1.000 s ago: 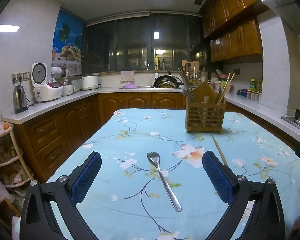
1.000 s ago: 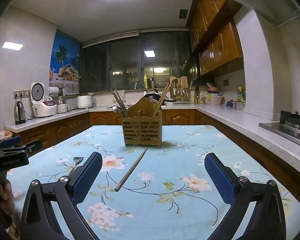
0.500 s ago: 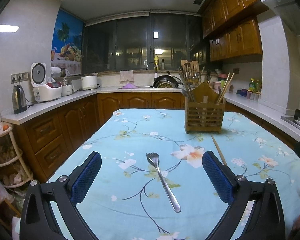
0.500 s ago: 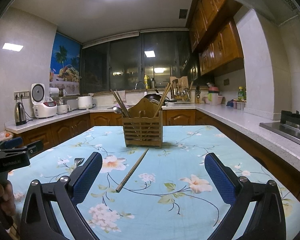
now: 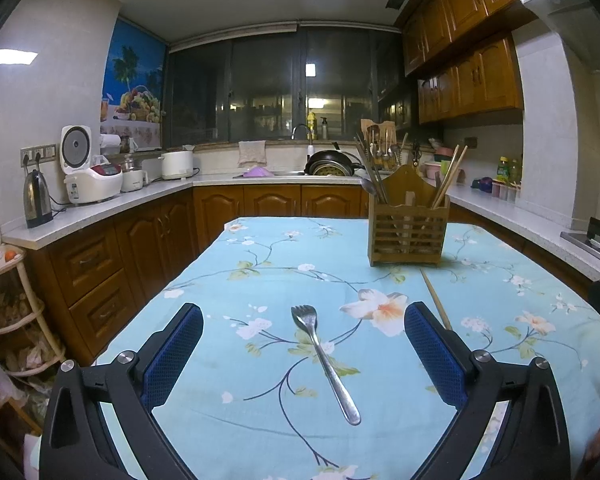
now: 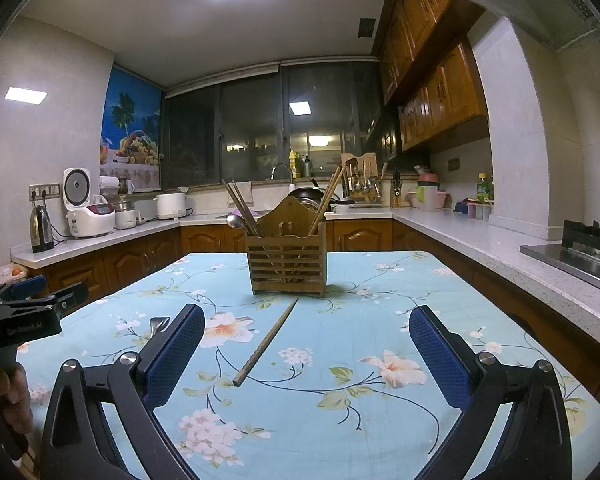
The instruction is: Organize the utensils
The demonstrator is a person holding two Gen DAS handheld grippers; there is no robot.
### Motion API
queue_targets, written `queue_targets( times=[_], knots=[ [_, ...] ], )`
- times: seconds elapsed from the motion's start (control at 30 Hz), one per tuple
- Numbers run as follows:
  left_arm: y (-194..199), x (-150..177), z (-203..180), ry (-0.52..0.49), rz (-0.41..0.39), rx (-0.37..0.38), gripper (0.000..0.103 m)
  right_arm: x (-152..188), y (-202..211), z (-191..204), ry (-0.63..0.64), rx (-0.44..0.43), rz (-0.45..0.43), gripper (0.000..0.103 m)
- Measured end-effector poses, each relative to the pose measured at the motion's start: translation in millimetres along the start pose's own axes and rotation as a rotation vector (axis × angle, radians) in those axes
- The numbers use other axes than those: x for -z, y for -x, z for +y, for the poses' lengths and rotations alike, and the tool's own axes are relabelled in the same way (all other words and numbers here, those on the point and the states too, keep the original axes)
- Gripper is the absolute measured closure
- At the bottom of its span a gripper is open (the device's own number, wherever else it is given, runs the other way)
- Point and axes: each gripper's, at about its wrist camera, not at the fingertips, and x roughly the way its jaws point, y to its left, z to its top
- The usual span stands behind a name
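Note:
A steel fork [image 5: 325, 362] lies on the blue floral tablecloth [image 5: 260, 420], tines pointing away, between the wide-apart fingers of my open left gripper [image 5: 303, 354]. A single wooden chopstick [image 6: 265, 341] lies flat in front of the wooden utensil holder [image 6: 287, 267], ahead of my open right gripper [image 6: 306, 360], which holds nothing. The holder [image 5: 408, 236] stands upright at the table's far side with chopsticks and a spoon in it. The same chopstick [image 5: 435, 298] shows just beyond the left gripper's right finger. The fork's tines [image 6: 159, 323] peek out past the right gripper's left finger.
Wooden cabinets and a pale counter [image 5: 100, 208] ring the table, with a kettle [image 5: 37, 199] and a rice cooker [image 5: 90, 176] at left. A gas stove [image 6: 580, 248] sits at right. In the right wrist view a hand holds the left gripper's body [image 6: 24, 316] at the left edge.
Both views have crept slightly; the holder sits a touch more to the left in the left view and lower in the right view. Fork and chopstick have not moved.

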Motion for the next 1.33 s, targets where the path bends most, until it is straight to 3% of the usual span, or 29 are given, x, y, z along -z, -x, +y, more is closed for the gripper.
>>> queue_targets(
  times=[1.33],
  knots=[
    [-2.0,3.1,-2.5,0.006,0.018,0.01,0.001,-0.5,-0.6,-0.2,-0.005,-0.001,0.001,0.0]
  ],
)
